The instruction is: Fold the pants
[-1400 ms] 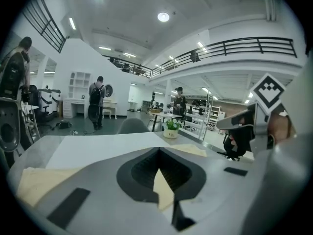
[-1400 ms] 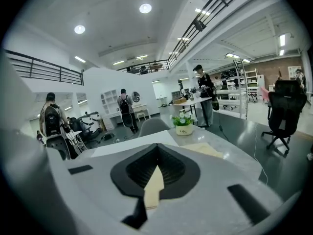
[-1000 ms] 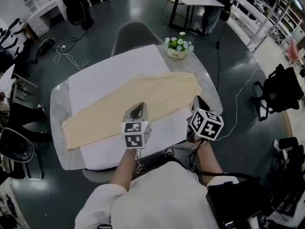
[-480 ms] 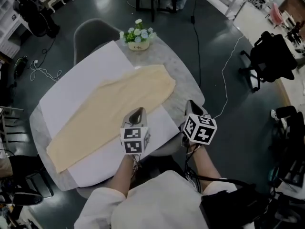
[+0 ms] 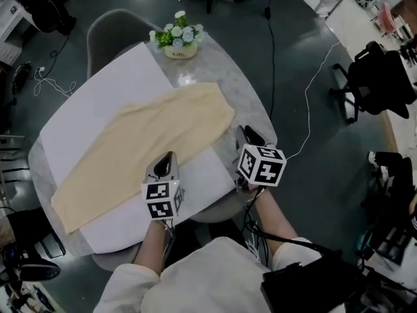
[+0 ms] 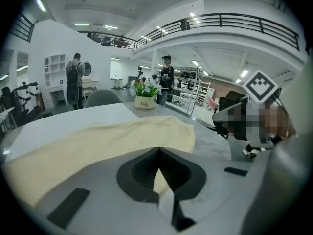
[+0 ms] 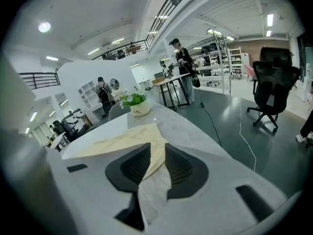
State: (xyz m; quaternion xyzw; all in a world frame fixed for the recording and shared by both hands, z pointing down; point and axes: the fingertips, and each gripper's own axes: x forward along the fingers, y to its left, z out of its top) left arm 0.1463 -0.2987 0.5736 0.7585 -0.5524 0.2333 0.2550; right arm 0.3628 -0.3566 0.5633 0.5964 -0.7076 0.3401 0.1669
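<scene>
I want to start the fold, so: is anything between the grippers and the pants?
Nothing visible does. Left gripper and right gripper face the pants across bare table; the right's jaws have just been opening, empty. The flower pot stands beyond the pants.

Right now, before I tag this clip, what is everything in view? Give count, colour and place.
table: one, grey marble, round, mid-frame
white sheet: one, white, covering most of the table
pants: one, cream, spread flat on the white sheet
flower pot: one, white with white and blue flowers, table's far edge
chair: one, grey, behind the table
office chair: one, black, floor at right
left tool: one, grey, jaws together, empty, by the pants' near edge
right tool: one, grey, jaws apart, just been opening, nothing between them, by the pants' wide end
forearms: two, white sleeves, bottom of frame
</scene>
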